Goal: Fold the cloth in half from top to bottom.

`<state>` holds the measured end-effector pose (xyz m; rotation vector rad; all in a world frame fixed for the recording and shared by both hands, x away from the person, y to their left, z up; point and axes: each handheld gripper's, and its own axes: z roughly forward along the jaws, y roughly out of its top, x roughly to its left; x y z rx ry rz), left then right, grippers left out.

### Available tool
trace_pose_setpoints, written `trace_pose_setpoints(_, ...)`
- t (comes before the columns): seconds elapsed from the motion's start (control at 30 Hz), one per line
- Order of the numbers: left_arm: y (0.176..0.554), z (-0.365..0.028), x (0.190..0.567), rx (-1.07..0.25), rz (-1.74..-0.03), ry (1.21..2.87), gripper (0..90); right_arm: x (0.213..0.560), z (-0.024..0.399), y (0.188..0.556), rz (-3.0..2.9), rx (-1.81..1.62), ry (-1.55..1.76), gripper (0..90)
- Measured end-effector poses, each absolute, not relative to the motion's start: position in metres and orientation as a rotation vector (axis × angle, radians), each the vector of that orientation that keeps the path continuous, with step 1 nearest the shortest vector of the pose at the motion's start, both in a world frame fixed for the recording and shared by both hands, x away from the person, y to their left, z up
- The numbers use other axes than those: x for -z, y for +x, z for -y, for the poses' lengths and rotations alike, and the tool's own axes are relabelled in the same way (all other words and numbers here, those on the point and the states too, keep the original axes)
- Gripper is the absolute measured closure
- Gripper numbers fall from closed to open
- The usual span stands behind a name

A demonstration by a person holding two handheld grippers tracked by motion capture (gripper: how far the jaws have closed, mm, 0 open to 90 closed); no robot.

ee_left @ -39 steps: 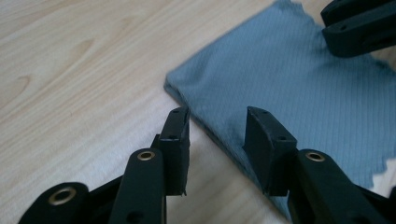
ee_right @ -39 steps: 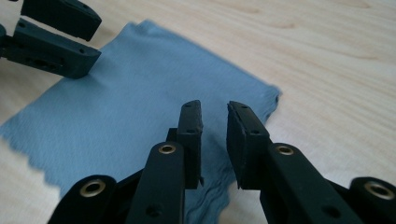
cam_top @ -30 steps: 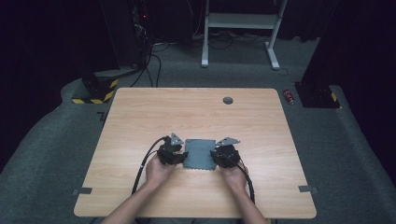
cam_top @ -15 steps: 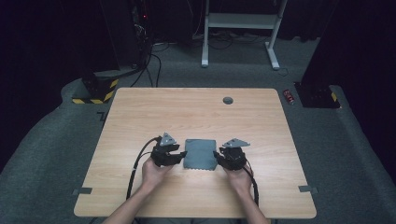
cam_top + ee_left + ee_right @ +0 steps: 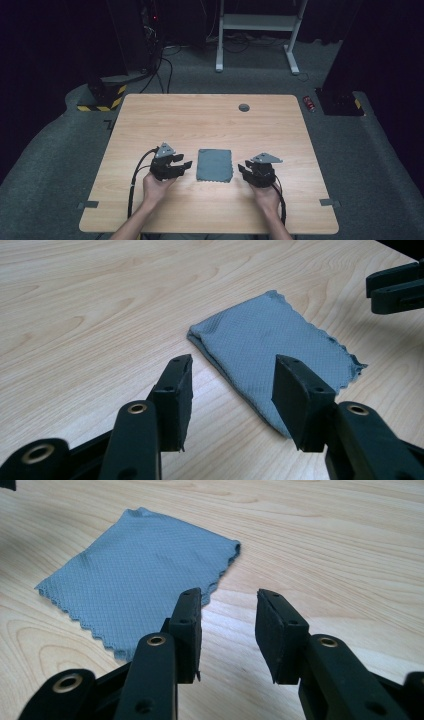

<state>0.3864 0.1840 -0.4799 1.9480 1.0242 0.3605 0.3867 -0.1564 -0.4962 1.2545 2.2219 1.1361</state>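
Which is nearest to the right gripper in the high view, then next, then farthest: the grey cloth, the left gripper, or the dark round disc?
1. grey cloth, just beside the right gripper, table centre.
2. left gripper, beyond the cloth.
3. dark round disc, near the table's far edge.

A folded grey cloth [image 5: 215, 165] lies flat on the wooden table [image 5: 210, 120], near its front centre. The left gripper [image 5: 184, 165] sits just left of the cloth, the right gripper [image 5: 242, 170] just right of it. Both have just been opening, with nothing between the jaws. A small dark disc [image 5: 244, 107] lies toward the far edge.
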Motion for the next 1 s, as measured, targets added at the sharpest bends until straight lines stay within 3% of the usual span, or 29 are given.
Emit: trace_pose_setpoints(1.0,0.364,-0.233,0.5,-0.401,-1.131,1.909,49.9,0.505,0.196,0.362,-2.156,-1.093,1.326,60.2)
